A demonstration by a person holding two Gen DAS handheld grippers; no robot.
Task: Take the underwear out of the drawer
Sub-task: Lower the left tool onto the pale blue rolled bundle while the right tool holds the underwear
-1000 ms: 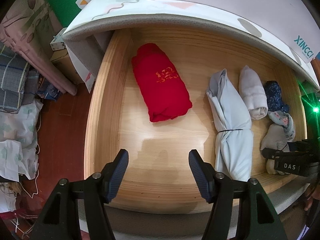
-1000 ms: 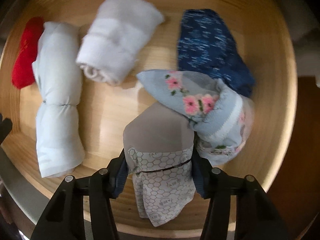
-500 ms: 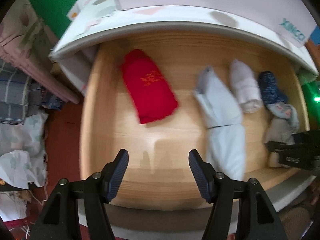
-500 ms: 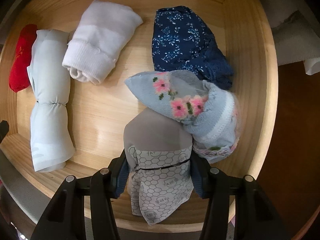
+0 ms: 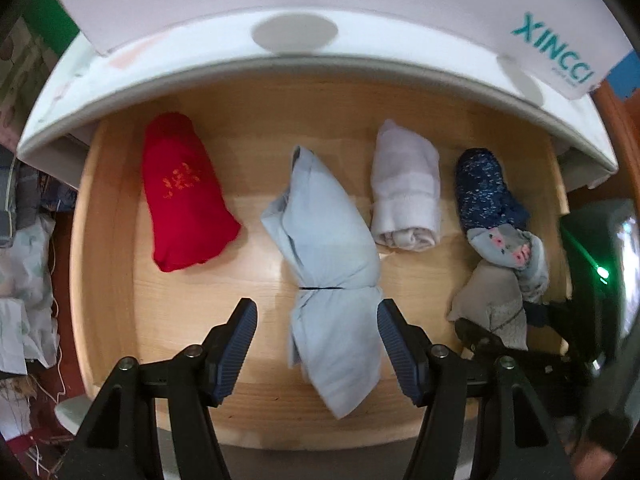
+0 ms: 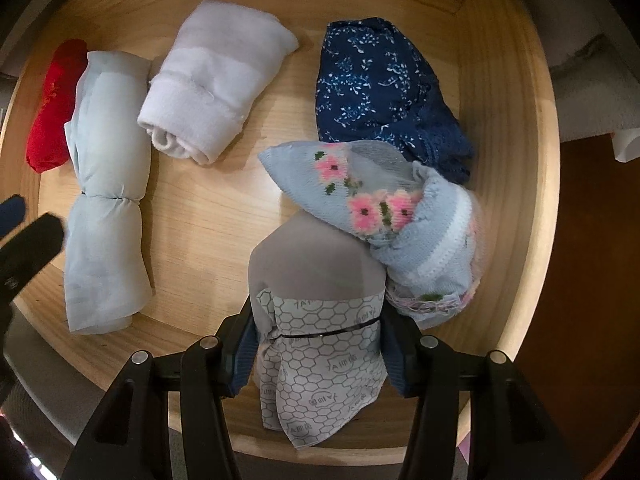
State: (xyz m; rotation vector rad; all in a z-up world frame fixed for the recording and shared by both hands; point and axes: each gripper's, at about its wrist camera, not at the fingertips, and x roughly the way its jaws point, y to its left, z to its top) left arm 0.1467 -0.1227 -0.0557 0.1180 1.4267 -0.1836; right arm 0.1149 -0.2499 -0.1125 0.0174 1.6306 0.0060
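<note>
An open wooden drawer holds several rolled garments. From left to right lie a red roll, a pale blue roll tied with a black band, a white roll, a navy flowered piece and a light blue floral piece. My left gripper is open and straddles the pale blue roll's near half, with a gap at its left pad. My right gripper is shut on a grey roll with a honeycomb print, at the drawer's front right. The floral piece leans on that roll.
A white padded top with a teal XINCCI label overhangs the drawer's back. Clothes and cloth are piled on the red-brown floor at the left. A dark device with a green light stands beyond the right wall.
My left gripper has moved right across the drawer, from in front of the red roll to over the pale blue roll. My right gripper keeps its hold on the grey roll and has shifted slightly.
</note>
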